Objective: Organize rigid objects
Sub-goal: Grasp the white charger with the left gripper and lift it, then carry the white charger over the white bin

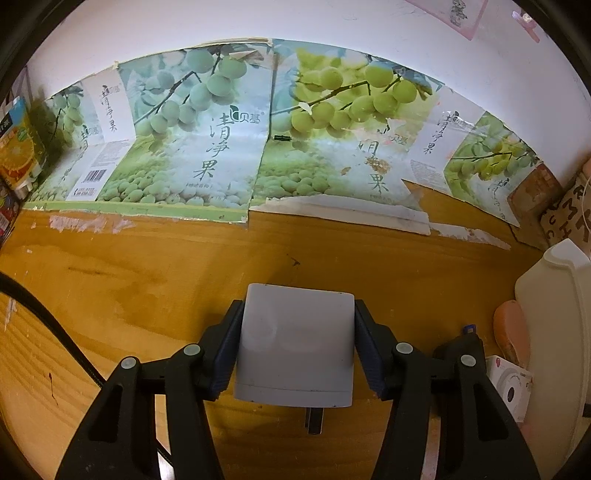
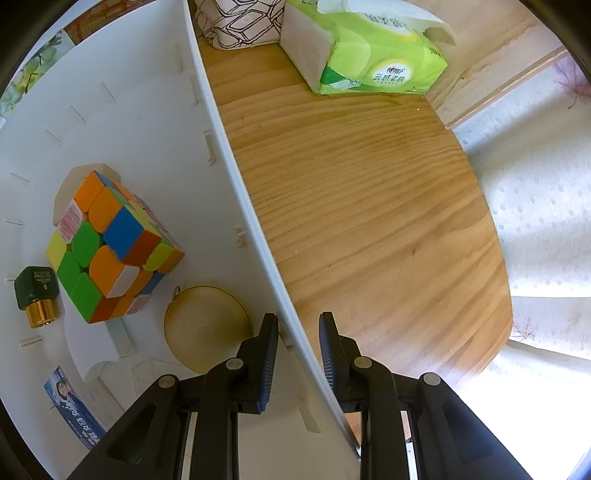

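A pale grey plug block [image 1: 295,343] with a dark prong under it sits between the fingers of my left gripper [image 1: 297,306]. Both pads press its sides, just above the wooden table [image 1: 147,295]. In the right wrist view my right gripper [image 2: 298,317] points straight down and straddles the thin wall of a white bin [image 2: 236,177], shut on that wall. Inside the bin lie a colourful puzzle cube [image 2: 110,243], a dark green bottle with a gold cap [image 2: 37,295], a round tan disc [image 2: 207,328] and a blue card [image 2: 74,410].
Flattened fruit cartons [image 1: 258,129] line the wall behind the table. A black cable [image 1: 37,306] crosses the left side, and an orange juice carton [image 1: 18,147] stands far left. The white bin [image 1: 554,314] and a small white box [image 1: 511,387] stand at the right. A green tissue pack [image 2: 369,48] and a patterned box [image 2: 240,22] lie beyond the bin.
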